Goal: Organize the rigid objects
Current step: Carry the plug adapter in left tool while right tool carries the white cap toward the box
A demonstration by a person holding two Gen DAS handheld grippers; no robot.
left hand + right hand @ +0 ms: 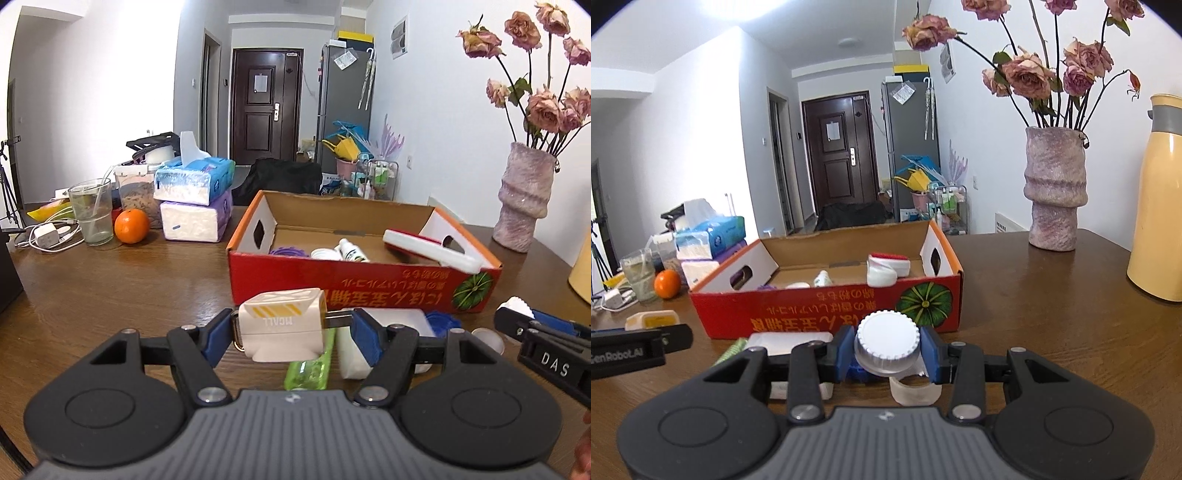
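My left gripper (290, 325) is shut on a white charger plug (282, 325) with yellow stripes, held above the table just in front of the red cardboard box (362, 288). My right gripper (886, 349) is shut on a white ribbed bottle cap (886, 338), also just in front of the box (827, 314). The box holds a white and red case (432, 249), a small white bottle (351, 251), a purple item (288, 252) and a white lid. A green lighter (310, 365), a white flat box (388, 325), a blue cap (441, 321) and a roll of tape (916, 391) lie on the table under the grippers.
A pink vase of dried roses (1054, 192) stands at the back right, and a yellow flask (1158, 206) at the far right. Tissue packs (195, 199), an orange (132, 226), a glass (91, 210) and a charger with cable (46, 236) crowd the back left.
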